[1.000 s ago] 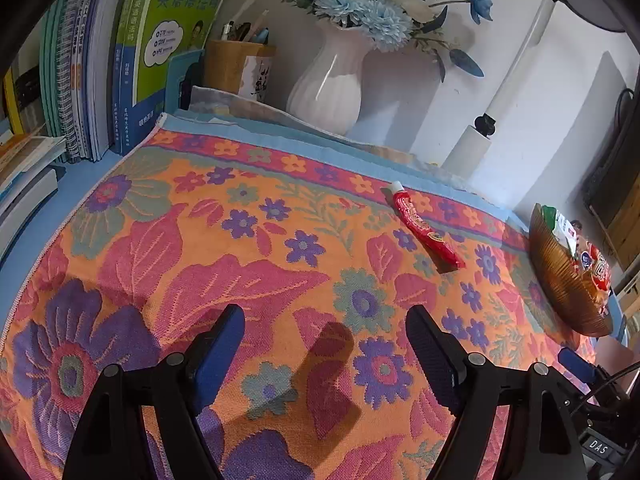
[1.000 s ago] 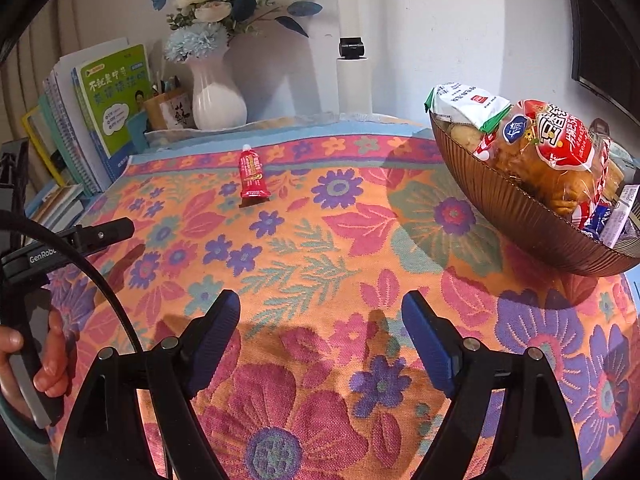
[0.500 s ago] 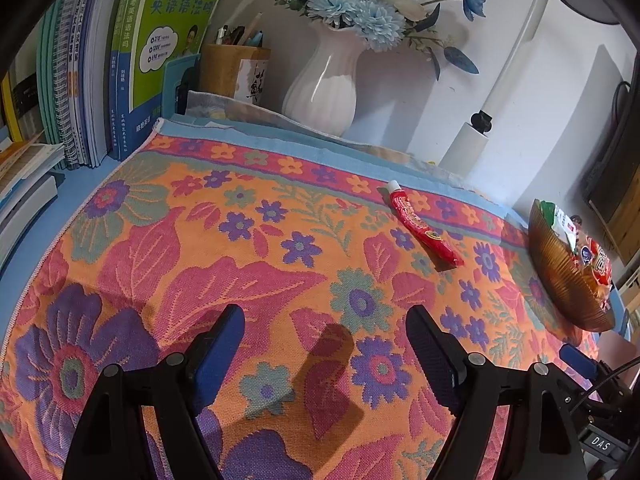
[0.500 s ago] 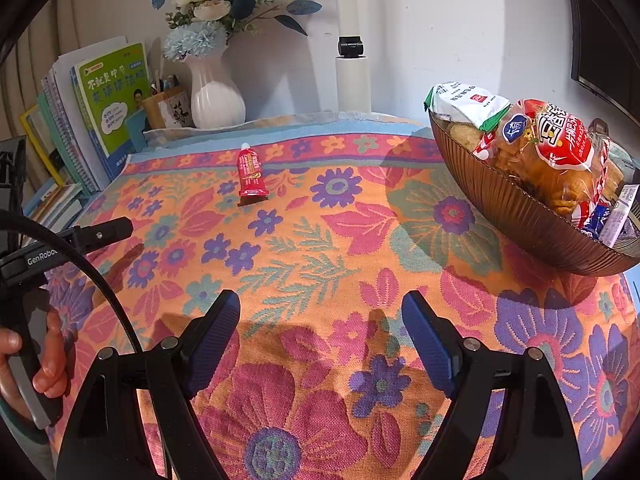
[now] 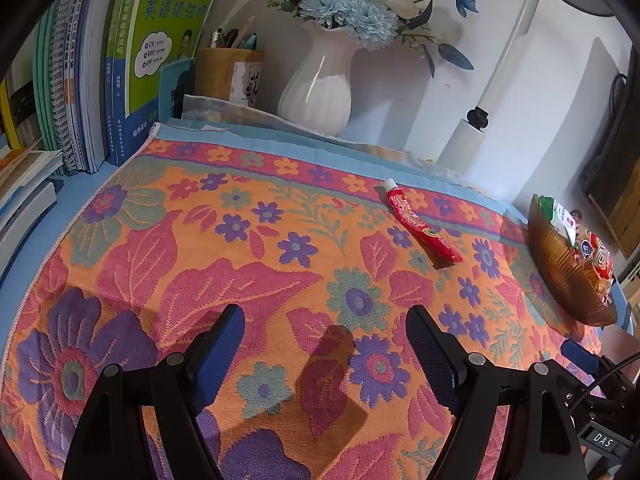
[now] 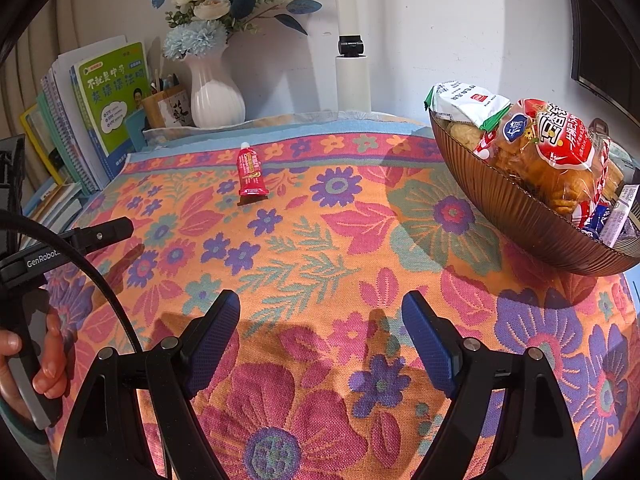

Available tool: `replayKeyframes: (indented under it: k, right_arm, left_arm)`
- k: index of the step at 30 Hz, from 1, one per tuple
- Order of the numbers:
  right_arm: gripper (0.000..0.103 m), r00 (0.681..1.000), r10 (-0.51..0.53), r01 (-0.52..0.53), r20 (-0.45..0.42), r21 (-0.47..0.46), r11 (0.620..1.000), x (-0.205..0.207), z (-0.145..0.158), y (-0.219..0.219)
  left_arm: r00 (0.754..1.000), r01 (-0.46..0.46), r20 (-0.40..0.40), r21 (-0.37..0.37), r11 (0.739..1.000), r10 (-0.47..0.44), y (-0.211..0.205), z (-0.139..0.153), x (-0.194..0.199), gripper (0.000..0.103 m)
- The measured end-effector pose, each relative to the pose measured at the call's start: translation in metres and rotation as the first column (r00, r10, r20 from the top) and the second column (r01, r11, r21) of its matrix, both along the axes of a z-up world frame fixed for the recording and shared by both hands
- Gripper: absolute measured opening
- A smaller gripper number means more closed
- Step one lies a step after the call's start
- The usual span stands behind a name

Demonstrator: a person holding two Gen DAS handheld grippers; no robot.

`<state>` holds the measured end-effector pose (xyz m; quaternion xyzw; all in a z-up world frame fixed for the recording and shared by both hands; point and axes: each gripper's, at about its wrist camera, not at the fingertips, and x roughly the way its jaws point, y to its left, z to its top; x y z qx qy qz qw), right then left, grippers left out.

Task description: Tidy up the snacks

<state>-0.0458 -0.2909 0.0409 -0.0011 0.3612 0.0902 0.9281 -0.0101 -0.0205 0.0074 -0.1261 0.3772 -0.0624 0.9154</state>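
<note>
A red snack tube (image 5: 420,222) with a white cap lies on the floral cloth near its far edge; it also shows in the right wrist view (image 6: 250,172). A brown ribbed bowl (image 6: 520,216) at the right holds several snack packets (image 6: 552,148); it also shows in the left wrist view (image 5: 560,276). My left gripper (image 5: 325,344) is open and empty above the cloth, well short of the tube. My right gripper (image 6: 320,328) is open and empty, left of the bowl. The left gripper's body (image 6: 68,244) shows at the left of the right wrist view.
A white vase of blue flowers (image 5: 320,84), a wooden pen holder (image 5: 228,72) and upright books (image 5: 120,64) stand along the back and left. A white lamp post (image 6: 352,72) rises behind the cloth. A stack of books (image 5: 24,184) lies at the left edge.
The left gripper has drawn back and dropped slightly, so the scene sits a little farther. The right gripper has barely moved. Both stay open.
</note>
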Motion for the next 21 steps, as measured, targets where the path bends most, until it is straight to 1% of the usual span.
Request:
replayKeyframes:
  k: [14,18,21]
  right_arm:
    - [0.083,1.0,0.004,-0.004,-0.001,-0.006,1.0,0.0006,-0.0022,-0.0012]
    - [0.083,1.0,-0.013,0.013,-0.002,-0.018,1.0,0.0005,-0.0019,-0.0014]
    - [0.083,1.0,-0.025,0.025,0.002,-0.021,0.999,-0.0004,-0.001,-0.0019]
  left_arm:
    - [1.0,0.0,-0.004,0.032,0.999,0.0,-0.0015,-0.0003,0.001,0.08]
    - [1.0,0.001,-0.005,0.037,0.999,-0.001,-0.0021,-0.0007,0.0007,0.08]
    - [1.0,0.012,-0.01,0.065,0.998,-0.011,-0.0053,-0.0012,0.0005,0.08]
